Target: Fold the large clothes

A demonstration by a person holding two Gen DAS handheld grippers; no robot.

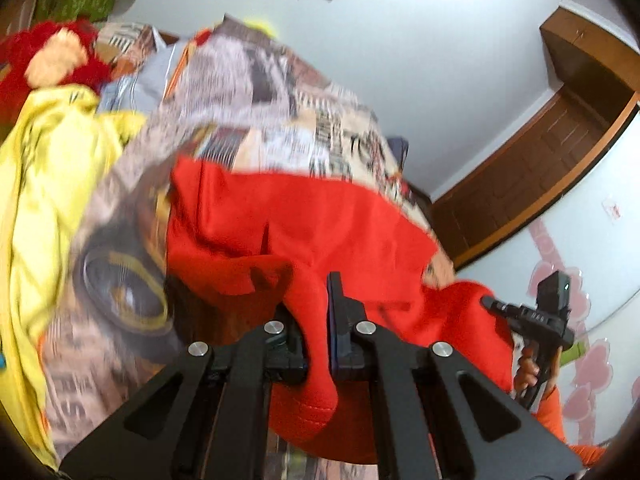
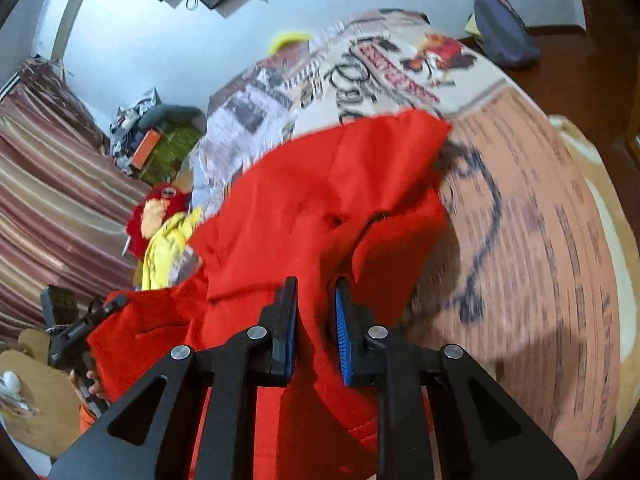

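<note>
A large red garment lies partly lifted off a bed, stretched between both grippers. My left gripper is shut on a bunched edge of it, and the cloth hangs down between the fingers. In the right wrist view the same red garment rises in folds, with my right gripper shut on a thick fold held by its blue pads. Each gripper shows in the other's view: the right gripper at the garment's right end, the left gripper at its left end, both held by a hand in an orange sleeve.
The bed has a printed sheet of newspaper and lettering patterns. A yellow garment and a red plush toy lie at its far side. A dark blue bag sits on the wooden floor. A striped curtain and a wooden door bound the room.
</note>
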